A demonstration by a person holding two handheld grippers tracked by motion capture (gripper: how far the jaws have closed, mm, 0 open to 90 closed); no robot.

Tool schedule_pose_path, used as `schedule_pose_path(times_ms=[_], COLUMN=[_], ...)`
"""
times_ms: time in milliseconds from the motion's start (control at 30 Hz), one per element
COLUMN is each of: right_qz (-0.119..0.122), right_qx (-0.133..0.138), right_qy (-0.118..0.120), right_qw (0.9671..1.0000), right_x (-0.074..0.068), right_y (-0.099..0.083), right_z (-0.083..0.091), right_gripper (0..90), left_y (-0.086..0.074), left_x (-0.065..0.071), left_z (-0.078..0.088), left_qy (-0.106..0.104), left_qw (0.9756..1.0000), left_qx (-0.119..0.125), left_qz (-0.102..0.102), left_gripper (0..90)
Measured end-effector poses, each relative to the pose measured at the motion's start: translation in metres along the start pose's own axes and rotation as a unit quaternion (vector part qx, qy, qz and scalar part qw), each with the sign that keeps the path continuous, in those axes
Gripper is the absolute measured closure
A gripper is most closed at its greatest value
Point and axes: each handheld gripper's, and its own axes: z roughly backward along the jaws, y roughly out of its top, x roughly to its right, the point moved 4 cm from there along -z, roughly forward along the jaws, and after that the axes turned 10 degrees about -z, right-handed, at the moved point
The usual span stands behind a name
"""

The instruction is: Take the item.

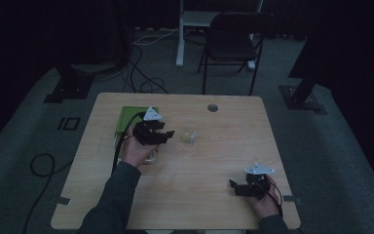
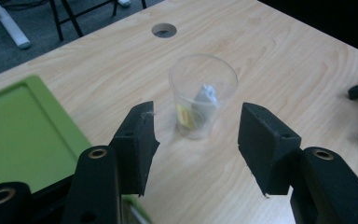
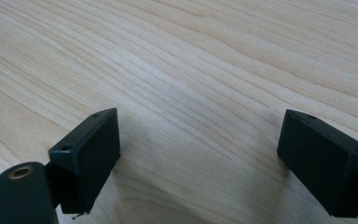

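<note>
Wooden table [image 2: 279, 51]: clear cup [image 2: 203, 95] just ahead of open left claw [image 2: 196, 135].

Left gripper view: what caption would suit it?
Open hand-held gripper faces a clear plastic cup on a wooden table, green tray alongside.

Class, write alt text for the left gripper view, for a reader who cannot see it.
A clear cup with a small packet inside stands upright on a wooden table, just beyond the left gripper, whose black jaws are open. A green tray lies at the left, and a round hole is in the table farther off.
</note>
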Motion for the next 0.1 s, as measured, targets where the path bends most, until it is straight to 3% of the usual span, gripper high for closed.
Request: schedule_pose_path(times_ms=[100], right_qz=[0.000], right_qx=[0.000], right_qy=[0.000], right_qw=[1.0000], right_x=[0.0000], right_y=[0.0000], right_z=[0.0000], right_gripper=[12.8], left_y=[-0.0082], left_x=[0.0037], left_z=[0.0074], left_qy=[0.001], left_qw=[1.0000], left_qx=[0.003], left_qz=[-0.001], left_gripper=[46.9])
